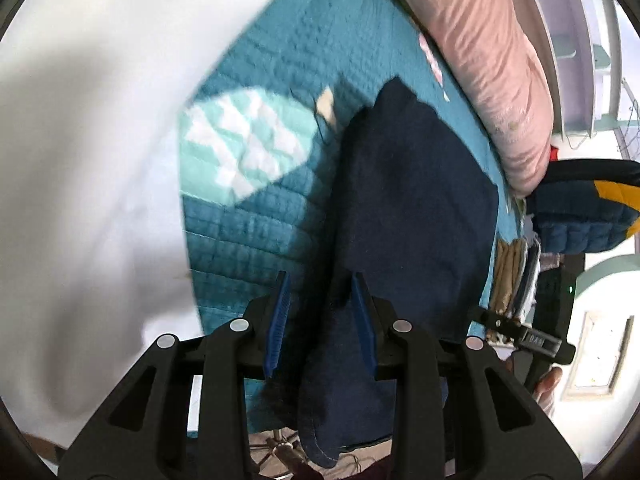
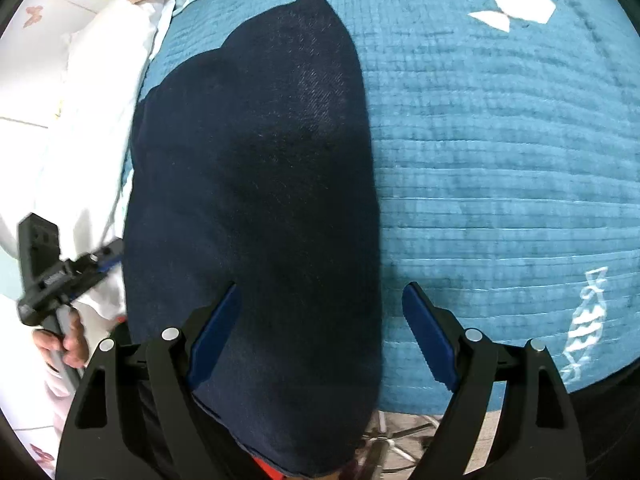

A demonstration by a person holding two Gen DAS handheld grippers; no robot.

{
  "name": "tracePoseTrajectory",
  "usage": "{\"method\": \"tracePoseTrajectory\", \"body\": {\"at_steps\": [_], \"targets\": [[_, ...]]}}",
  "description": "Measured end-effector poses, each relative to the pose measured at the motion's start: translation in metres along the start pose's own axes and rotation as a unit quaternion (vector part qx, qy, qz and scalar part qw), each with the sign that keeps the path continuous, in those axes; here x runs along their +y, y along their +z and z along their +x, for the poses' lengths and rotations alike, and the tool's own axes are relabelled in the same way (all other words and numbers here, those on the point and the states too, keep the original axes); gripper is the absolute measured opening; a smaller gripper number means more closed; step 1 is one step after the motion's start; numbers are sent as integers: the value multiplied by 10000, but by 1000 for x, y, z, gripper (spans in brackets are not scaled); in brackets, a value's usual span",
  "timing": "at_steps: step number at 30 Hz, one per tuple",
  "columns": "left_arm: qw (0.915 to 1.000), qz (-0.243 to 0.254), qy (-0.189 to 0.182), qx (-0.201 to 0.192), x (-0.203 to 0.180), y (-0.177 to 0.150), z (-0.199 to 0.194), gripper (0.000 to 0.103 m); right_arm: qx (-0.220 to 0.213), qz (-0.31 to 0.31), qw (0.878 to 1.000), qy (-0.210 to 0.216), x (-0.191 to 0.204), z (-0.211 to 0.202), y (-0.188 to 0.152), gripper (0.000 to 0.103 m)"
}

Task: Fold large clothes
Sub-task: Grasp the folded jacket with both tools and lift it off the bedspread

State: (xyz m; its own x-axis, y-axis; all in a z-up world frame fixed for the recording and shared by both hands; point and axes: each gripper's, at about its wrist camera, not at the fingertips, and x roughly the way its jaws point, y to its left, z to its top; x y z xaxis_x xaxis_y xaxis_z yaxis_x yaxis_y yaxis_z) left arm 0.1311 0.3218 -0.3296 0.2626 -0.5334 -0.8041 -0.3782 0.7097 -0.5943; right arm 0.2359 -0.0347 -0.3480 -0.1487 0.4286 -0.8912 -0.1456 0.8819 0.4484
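left gripper (image 1: pixel 320 320) part open, right gripper (image 2: pixel 320 332) wide, both empty over navy garment (image 2: pixel 256 184) at quilt (image 2: pixel 500 160) edge; a shallow pinch could drag it off.

The left wrist view is taken from just behind the left gripper (image 1: pixel 320 320), angled steeply down and close over a dark navy folded garment (image 1: pixel 412 208) on a teal quilted bedspread (image 1: pixel 256 224). The right wrist view is likewise taken close, from behind the right gripper (image 2: pixel 324 328), pointed steeply down. The garment (image 2: pixel 256 184) and bedspread (image 2: pixel 500 160) are shared by both views. Each gripper is caught at the other view's edge: the right gripper (image 1: pixel 532 340) at lower right, the left gripper (image 2: pixel 60 276) at lower left.
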Motion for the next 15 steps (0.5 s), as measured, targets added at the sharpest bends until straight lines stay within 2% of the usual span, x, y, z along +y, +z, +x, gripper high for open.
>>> {"method": "tracePoseTrajectory", "body": {"at_steps": [3,5,9,12,15], "targets": [[9994,13,-295,192,3,-1,15,31,38,19,9998,196,3,10,4,80],[9968,-85,-729,331,6,-1,29,32,-42,-27,9998,186,4,12,4,86],[9890,-360,-1390,356,23,-1,40,33,-127,-292,9994,-140,14,24,7,88],[9860,-274,-1588,418,24,-2,41,32,-273,-427,9984,-247,20,34,7,95],[9836,-121,-1710,558,18,-2,42,32,-354,-437,9980,-289,22,36,6,96]]}}
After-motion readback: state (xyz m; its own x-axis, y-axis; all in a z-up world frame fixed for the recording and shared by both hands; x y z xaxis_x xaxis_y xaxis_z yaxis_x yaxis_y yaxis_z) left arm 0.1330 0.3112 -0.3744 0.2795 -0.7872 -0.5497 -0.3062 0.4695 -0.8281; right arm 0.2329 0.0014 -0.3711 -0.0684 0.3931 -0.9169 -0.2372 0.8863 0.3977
